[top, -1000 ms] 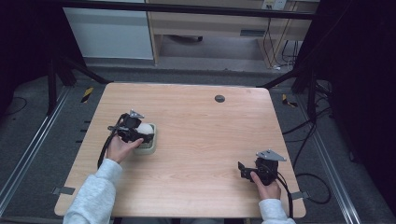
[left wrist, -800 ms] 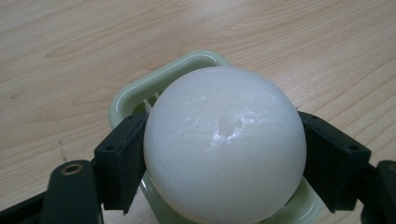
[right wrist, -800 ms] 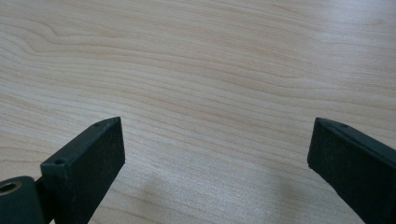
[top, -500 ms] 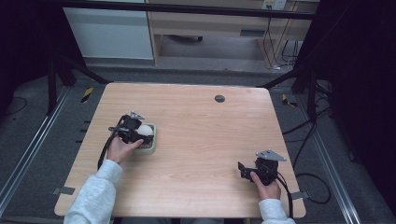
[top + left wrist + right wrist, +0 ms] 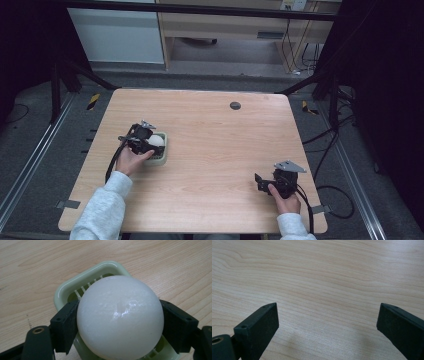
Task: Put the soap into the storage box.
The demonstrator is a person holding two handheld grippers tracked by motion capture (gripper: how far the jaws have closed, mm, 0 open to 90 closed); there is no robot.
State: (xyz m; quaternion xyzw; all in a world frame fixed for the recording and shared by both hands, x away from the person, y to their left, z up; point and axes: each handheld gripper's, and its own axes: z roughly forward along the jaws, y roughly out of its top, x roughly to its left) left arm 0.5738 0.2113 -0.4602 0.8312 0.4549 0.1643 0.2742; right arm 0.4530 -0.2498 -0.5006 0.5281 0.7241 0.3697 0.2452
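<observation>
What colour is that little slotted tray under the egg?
Pale green tray, clearest in the left gripper view.

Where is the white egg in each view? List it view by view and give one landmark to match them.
High view: the white egg sits left of centre, in the left gripper, over the pale green slicer tray.
Left gripper view: the egg is in the centre, clamped between both jaws, above the tray.
Right gripper view: wooden table between open jaws; no egg there.
Shared landmark: the table's light wood grain.
</observation>
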